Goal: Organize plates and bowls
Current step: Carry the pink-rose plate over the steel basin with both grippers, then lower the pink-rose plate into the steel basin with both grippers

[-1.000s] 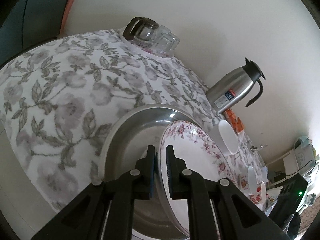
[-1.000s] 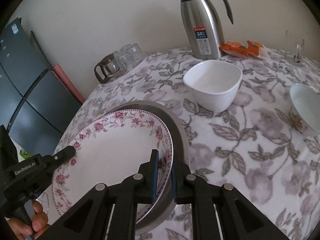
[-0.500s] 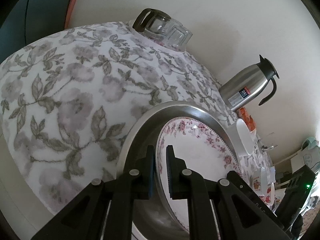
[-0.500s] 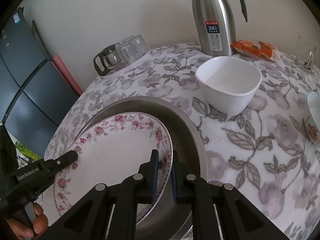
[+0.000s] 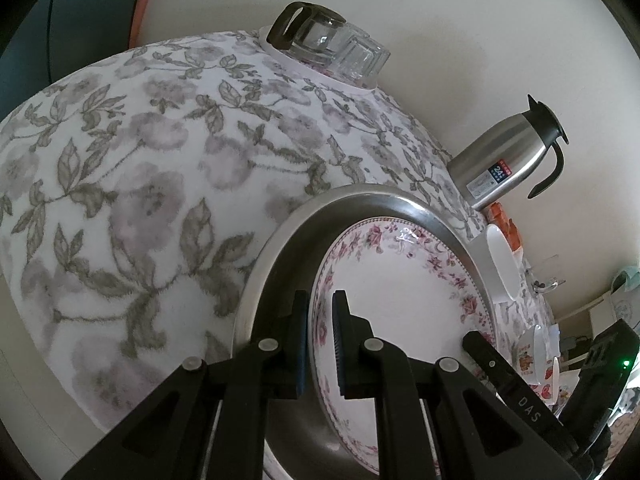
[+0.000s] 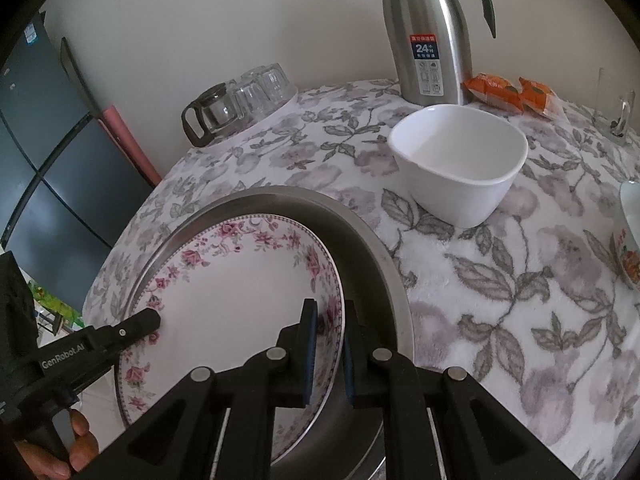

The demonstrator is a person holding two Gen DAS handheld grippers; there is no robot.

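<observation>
**A:** Left wrist view first. The left gripper (image 5: 321,334) has its 2 fingers pinching the near rim of the floral plate (image 5: 400,304), and the plate sits inside the steel basin (image 5: 280,256) at the near edge of the table (image 5: 120,184). The other tool's black finger is on the plate's right side. Upturned glasses (image 5: 340,52) are at the far edge, and the steel thermos (image 5: 504,160) is off to the right.

**B:** Right wrist view matches. The right gripper (image 6: 328,344) is clamped on the plate's right rim, fingers nearly together with just the rim between them. The left gripper's tip (image 6: 140,322) touches the plate's left rim, with a hand (image 6: 68,440) gripping its handle. The white bowl (image 6: 460,168) stands on the table just past the basin, 2 orange packets (image 6: 516,92) sit beside the thermos, and 1 patterned bowl (image 6: 630,236) peeks in at the right edge.
</observation>
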